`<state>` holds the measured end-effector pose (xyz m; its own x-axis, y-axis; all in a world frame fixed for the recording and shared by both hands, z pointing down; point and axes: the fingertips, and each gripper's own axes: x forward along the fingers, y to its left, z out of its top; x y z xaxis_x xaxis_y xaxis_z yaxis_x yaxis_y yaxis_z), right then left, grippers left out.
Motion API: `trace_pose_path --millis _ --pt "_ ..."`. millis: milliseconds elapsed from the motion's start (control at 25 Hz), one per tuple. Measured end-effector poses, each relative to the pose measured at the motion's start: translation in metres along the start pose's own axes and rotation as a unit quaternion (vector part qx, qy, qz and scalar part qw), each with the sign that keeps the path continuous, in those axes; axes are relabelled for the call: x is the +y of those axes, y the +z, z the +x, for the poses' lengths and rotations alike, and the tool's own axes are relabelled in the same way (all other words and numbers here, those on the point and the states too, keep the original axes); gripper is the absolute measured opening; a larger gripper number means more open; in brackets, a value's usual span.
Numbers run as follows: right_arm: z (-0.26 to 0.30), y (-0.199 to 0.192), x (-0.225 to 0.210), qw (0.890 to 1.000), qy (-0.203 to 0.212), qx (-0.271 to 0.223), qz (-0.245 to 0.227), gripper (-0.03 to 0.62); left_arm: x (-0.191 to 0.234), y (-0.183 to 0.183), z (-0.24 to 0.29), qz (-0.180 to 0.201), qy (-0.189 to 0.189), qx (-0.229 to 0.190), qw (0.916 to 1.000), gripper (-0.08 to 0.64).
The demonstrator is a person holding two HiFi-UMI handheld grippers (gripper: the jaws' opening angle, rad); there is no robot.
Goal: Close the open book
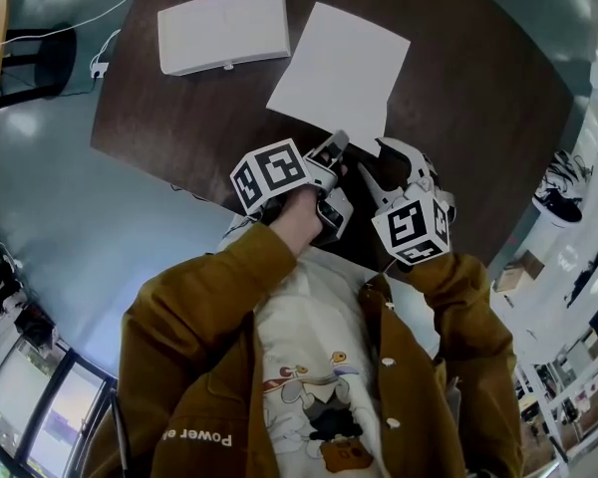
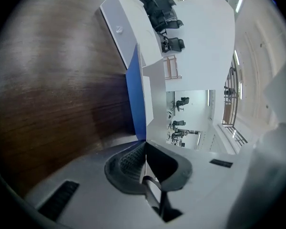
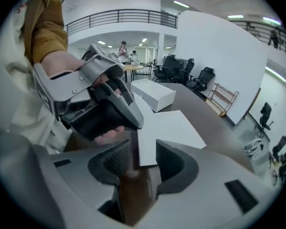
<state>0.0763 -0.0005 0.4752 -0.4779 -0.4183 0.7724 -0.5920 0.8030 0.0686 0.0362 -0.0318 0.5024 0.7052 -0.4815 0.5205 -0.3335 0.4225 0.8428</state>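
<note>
Book (image 1: pixel 339 68) lies ahead, its near edge pinched by left gripper (image 1: pixel 336 146); right gripper (image 1: pixel 377 163) released alongside.

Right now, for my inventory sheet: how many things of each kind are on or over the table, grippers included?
Book: 1
Box: 1
Grippers: 2 (left gripper, right gripper)
Total: 4

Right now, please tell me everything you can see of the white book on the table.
The book looks closed: a thin, plain white rectangle, with no print visible, lying flat on the dark wooden table, turned askew to the white box beside it, apart from it. The shut left gripper is at its near edge; contact cannot be told.
</note>
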Motion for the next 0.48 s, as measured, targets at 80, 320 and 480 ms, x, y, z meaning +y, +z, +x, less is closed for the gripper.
trace_pose_path --millis 80,320,480 --pt "0.0019 -0.0009 -0.0001 0.999 -0.015 0.014 -0.044 0.141 0.0003 0.0005 -0.0018 -0.013 0.000 0.000 0.9999 0.009" --pt "0.0066 -0.0070 0.0025 0.987 -0.043 0.048 -0.148 0.103 -0.0042 0.0008 -0.0033 -0.029 -0.007 -0.001 0.9996 0.009" --pt "0.0043 -0.0099 0.0005 0.976 -0.072 0.061 -0.198 0.056 -0.0086 0.0000 -0.0038 -0.039 -0.013 -0.001 0.9991 0.009"
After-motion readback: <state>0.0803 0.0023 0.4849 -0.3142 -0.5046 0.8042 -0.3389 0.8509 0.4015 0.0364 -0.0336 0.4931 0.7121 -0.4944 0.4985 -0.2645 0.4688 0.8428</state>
